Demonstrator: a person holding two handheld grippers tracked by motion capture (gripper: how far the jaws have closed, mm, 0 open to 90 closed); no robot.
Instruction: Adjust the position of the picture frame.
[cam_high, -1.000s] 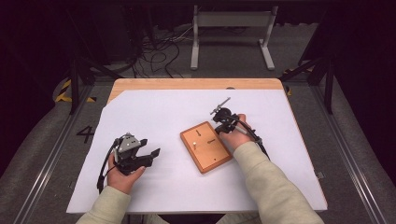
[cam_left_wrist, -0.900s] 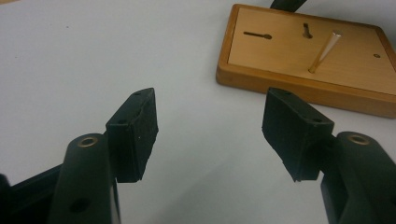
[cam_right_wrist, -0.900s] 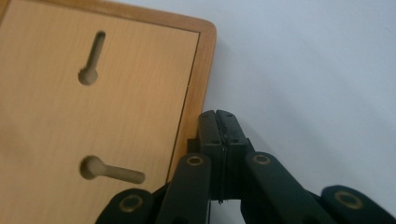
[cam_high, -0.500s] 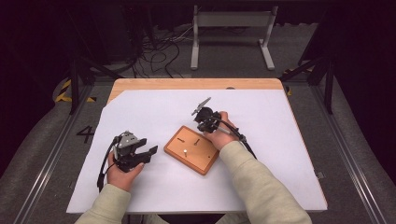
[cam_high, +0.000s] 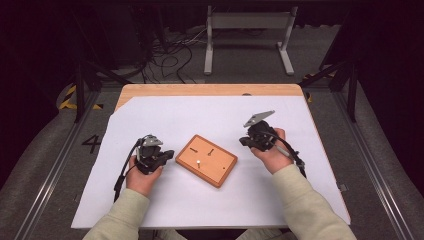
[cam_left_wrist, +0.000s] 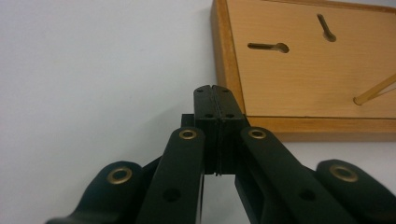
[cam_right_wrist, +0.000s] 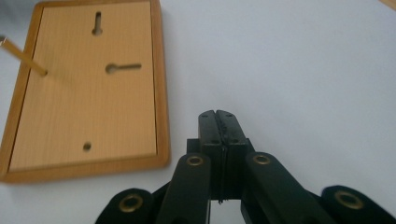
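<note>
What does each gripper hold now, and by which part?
Nothing is held. The left gripper has just closed its jaws on nothing, beside the flat rectangular wooden board. The right gripper is shut and empty.

The high view looks from above the person's side, forward and down on the whole white table (cam_high: 300, 200). The left gripper view sits very low and close, and it looks along its own jaws at the near left corner of the wooden board (cam_left_wrist: 299, 79). The right gripper view is a little higher and looks at the same board (cam_right_wrist: 79, 102) from the right. All three views share this board.
</note>
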